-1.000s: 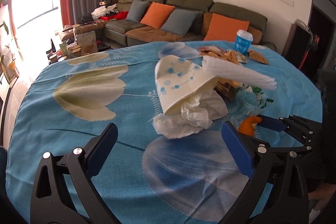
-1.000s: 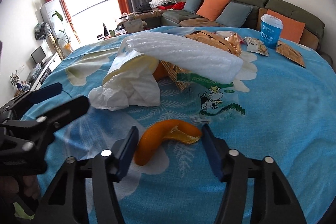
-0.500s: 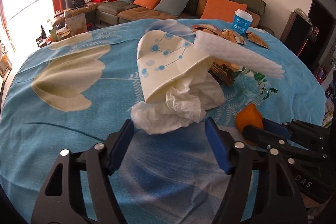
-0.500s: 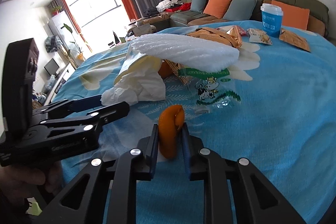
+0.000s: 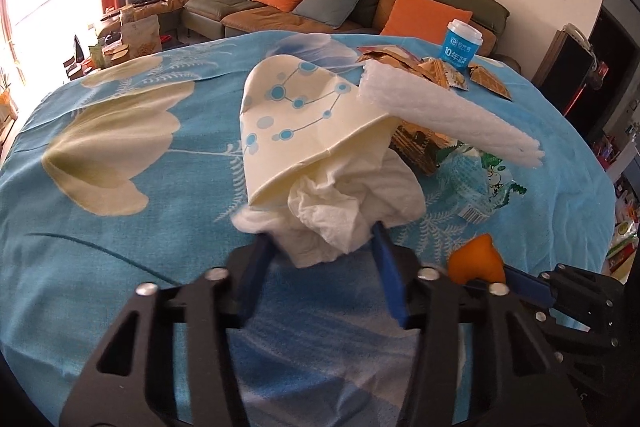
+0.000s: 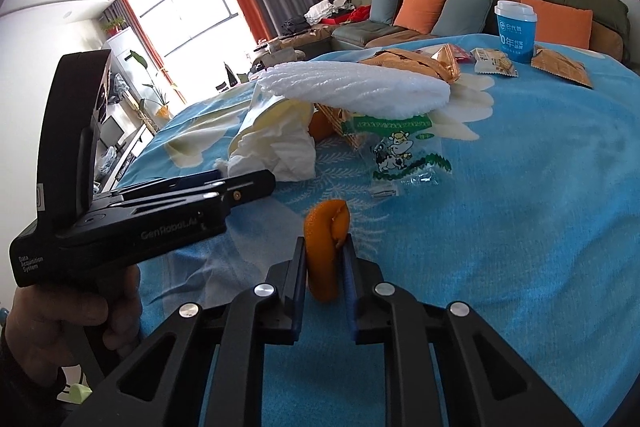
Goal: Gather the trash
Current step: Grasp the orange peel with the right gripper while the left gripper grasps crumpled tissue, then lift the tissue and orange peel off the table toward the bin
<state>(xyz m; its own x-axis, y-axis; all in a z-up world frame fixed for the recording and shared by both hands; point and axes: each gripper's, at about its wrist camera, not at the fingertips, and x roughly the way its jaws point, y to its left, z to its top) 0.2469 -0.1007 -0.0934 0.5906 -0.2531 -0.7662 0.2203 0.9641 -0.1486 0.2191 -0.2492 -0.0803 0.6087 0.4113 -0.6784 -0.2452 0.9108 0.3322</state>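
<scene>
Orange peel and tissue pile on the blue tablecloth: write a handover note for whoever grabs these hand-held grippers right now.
Right hand-held gripper: shut on the orange peel, held clear above the tablecloth.
Left hand-held gripper: partly closed around the crumpled tissue, which pokes from the dotted paper bag; no firm pinch visible.
Still on the cloth: white foam sheet, clear cow-print wrapper, brown snack packets, blue cup.
Done: peel picked up.
Left: finish the tissue grasp, bin both, collect the rest. No bin is in view.
</scene>
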